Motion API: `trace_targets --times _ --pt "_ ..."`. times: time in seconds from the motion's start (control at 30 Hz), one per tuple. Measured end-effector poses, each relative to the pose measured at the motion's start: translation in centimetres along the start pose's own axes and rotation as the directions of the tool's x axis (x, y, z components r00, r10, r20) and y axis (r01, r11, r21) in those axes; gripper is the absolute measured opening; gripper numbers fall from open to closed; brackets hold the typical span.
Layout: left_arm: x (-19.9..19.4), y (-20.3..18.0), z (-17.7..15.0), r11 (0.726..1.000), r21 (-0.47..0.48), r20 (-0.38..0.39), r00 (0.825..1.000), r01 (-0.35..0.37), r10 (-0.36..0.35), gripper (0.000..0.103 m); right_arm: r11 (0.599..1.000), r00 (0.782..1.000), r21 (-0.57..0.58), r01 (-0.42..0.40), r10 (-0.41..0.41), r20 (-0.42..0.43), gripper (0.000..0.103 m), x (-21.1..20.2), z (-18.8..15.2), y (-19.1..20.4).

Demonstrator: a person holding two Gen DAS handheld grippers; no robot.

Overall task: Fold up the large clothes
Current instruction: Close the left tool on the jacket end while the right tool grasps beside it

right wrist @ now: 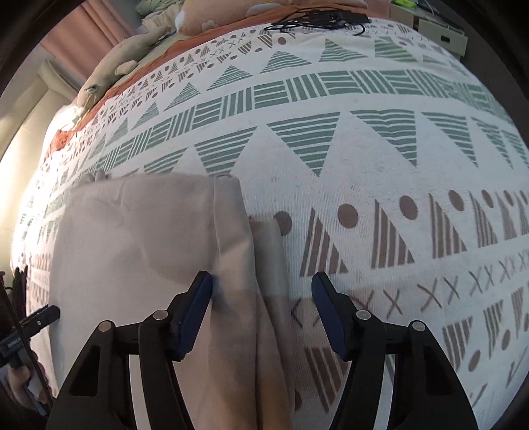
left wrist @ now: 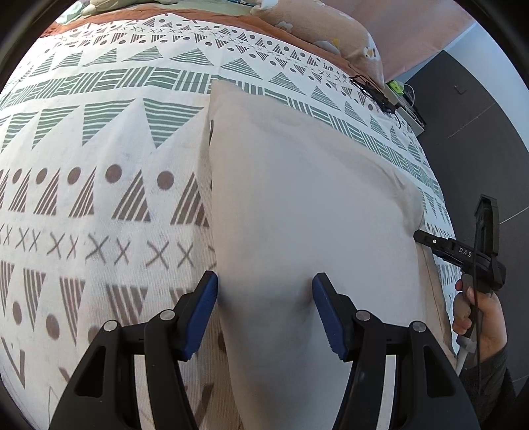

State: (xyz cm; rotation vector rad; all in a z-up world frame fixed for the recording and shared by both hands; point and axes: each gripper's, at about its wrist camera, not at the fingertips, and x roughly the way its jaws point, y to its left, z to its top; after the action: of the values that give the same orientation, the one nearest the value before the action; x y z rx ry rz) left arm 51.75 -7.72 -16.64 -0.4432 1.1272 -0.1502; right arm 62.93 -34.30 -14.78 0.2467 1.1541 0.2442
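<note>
In the left wrist view, the beige garment [left wrist: 307, 211] lies flat as a long folded panel down the middle and right of the frame, on the patterned bedspread [left wrist: 99, 158]. The left gripper [left wrist: 264, 311] sits at the bottom centre, released, its blue pads straddling the garment's left edge with nothing pinched. At the right edge the right gripper [left wrist: 443, 246] reaches toward the garment's right side, held by a hand [left wrist: 476, 314].

In the right wrist view, the garment [right wrist: 139, 238] fills the lower left, its layered right edge running down between the right gripper's [right wrist: 261, 314] pads; the jaws are apart and grip nothing. The left gripper [right wrist: 29, 324] shows at the lower left edge.

To fold well, each gripper should probably bite all layers of its own edge at matching heights, then lift together so the panel stays square.

The garment's near end is hidden under the grippers in both views, and what kind of garment it is cannot be told. A black cable bundle [right wrist: 317, 18] lies at the top.
</note>
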Motion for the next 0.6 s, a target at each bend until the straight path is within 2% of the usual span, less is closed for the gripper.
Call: trace_targets --times 0.13,0.2,0.4,0.53,0.6 --pt "1.3 0.3 1.5 1.000 -0.027 -0.008 1.000 0.003 -0.003 0.060 0.993 0.995 0.063 -0.099 0.100 -0.008 0.056 0.9 0.6 -2.0" --pt "1.6 0.5 2.0 0.999 -0.036 -0.010 1.000 0.007 -0.007 0.060 0.985 0.987 0.078 -0.154 0.157 -0.025 0.051 1.1 0.5 -2.8" --pt "1.4 0.6 1.8 0.999 -0.037 -0.015 1.000 0.017 -0.018 0.060 0.936 0.938 0.135 -0.324 0.337 -0.085 0.048 1.6 -0.9 -5.4" --pt "1.2 0.3 1.7 1.000 -0.015 -0.018 1.000 0.012 -0.012 0.060 0.911 0.904 0.136 -0.390 0.407 -0.129 0.048 2.1 -1.7 -6.3" --pt "1.4 0.3 1.8 1.000 -0.015 -0.019 1.000 0.012 -0.012 0.060 0.906 0.899 0.136 -0.400 0.417 -0.132 0.048 2.4 -1.9 -6.6"
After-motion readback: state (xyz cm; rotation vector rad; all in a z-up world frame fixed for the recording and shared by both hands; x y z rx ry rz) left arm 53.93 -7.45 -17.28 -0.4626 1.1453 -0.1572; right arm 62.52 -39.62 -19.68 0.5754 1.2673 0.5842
